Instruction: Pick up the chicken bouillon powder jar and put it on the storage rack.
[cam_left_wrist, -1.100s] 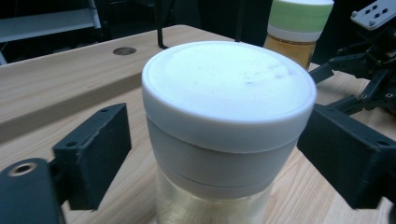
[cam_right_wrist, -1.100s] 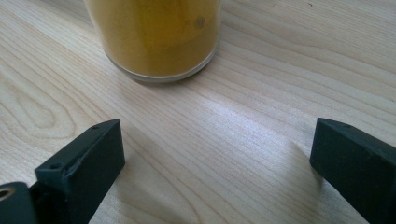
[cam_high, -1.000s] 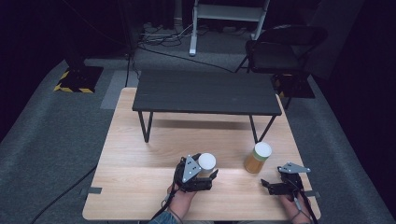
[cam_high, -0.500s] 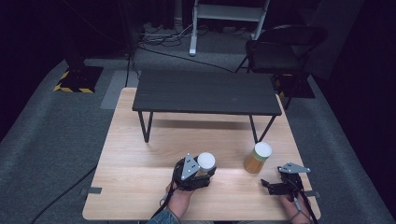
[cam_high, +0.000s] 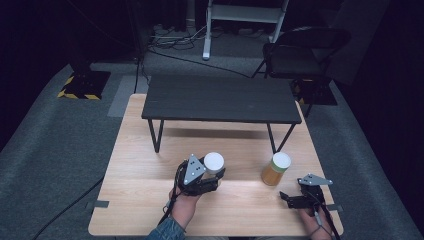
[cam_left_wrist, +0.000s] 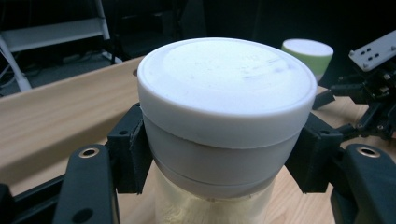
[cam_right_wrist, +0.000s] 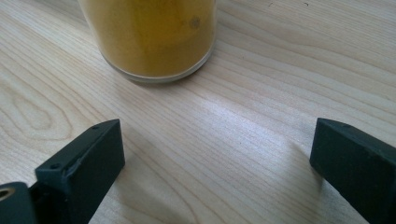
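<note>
High view: left tool (cam_high: 212, 175) pinched a white-lidded jar (cam_high: 214, 161) at near centre of the counter (cam_high: 135, 150); yellow jar (cam_high: 276, 169) stood right, right tool (cam_high: 290, 196) just near of it.
Left gripper view: pads clamped the jar (cam_left_wrist: 219, 135) under its lid.
Right gripper view: jaws spread, empty, yellow jar (cam_right_wrist: 149, 37) beyond.
</note>
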